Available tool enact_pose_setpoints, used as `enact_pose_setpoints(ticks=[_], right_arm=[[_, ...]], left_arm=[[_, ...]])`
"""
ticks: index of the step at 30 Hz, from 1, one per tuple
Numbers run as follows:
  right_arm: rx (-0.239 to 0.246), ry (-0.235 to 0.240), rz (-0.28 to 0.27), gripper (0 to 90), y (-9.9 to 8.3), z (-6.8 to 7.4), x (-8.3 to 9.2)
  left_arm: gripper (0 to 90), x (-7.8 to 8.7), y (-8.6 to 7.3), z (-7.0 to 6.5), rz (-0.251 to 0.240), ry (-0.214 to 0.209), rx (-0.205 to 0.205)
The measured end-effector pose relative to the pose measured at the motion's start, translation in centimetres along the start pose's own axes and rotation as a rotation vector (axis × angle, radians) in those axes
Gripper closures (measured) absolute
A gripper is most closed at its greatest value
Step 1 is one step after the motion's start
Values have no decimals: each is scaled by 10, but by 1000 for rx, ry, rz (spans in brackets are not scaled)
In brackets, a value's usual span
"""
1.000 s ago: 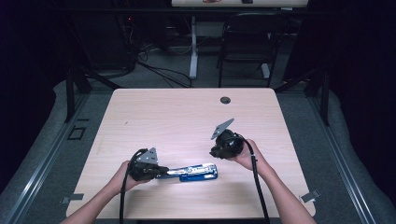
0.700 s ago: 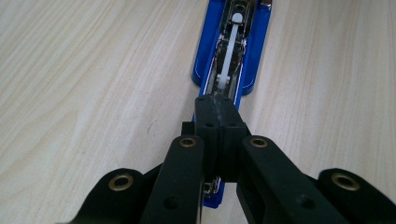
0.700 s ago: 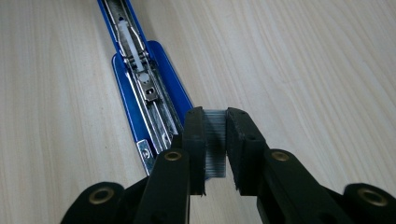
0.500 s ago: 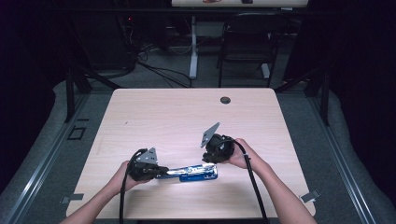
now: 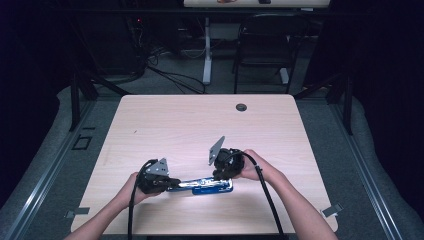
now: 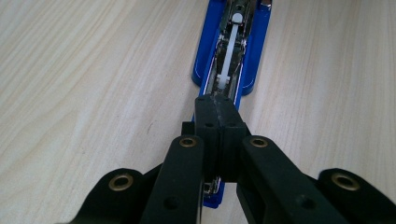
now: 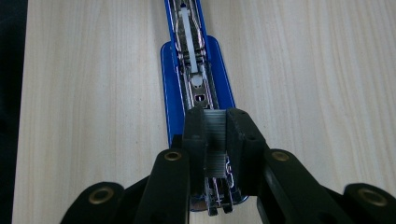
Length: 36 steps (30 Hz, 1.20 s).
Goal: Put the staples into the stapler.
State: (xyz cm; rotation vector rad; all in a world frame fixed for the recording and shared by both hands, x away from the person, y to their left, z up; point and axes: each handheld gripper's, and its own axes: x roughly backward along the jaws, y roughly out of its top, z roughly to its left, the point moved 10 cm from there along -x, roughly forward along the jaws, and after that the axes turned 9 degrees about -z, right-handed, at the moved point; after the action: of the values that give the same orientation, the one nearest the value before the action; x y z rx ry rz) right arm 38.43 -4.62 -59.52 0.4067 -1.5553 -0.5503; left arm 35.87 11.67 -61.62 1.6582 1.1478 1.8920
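Note:
A blue stapler [image 5: 202, 186] lies opened flat near the table's front edge, its metal staple channel [image 6: 229, 56] bare. My left gripper [image 5: 172, 186] is at the stapler's left end. In the left gripper view its jaws [image 6: 218, 122] are shut pad to pad right over that end; I cannot tell whether a thin part is pinched. My right gripper [image 5: 223, 179] hangs over the stapler's right end, pointing down. It is shut on a strip of staples [image 7: 215, 140], held just above the channel [image 7: 194, 56].
The light wooden table [image 5: 200, 125] has a round cable hole [image 5: 241, 107] at the back. A folding chair [image 5: 262, 45] and desk legs stand behind it. Both forearms come in from the front edge.
The right gripper has moved left and slightly down with the staple strip, from beside the stapler to over its right end. The left gripper and stapler have kept still.

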Motion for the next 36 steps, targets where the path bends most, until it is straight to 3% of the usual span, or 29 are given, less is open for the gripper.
enact_pose_setpoints(ticks=[13, 23, 30, 36], right_arm=[[35, 44, 49, 785, -4, 1, -8], [49, 52, 53, 785, -7, 1, -12], [89, 56, 69, 785, -6, 1, -13], [88, 52, 59, 785, -4, 1, -13]], left_arm=[[898, 0, 0, 0, 0, 0, 1], [898, 0, 0, 0, -1, 1, 1], [898, 0, 0, 0, 2, -1, 0], [897, 0, 0, 0, 0, -2, 0]])
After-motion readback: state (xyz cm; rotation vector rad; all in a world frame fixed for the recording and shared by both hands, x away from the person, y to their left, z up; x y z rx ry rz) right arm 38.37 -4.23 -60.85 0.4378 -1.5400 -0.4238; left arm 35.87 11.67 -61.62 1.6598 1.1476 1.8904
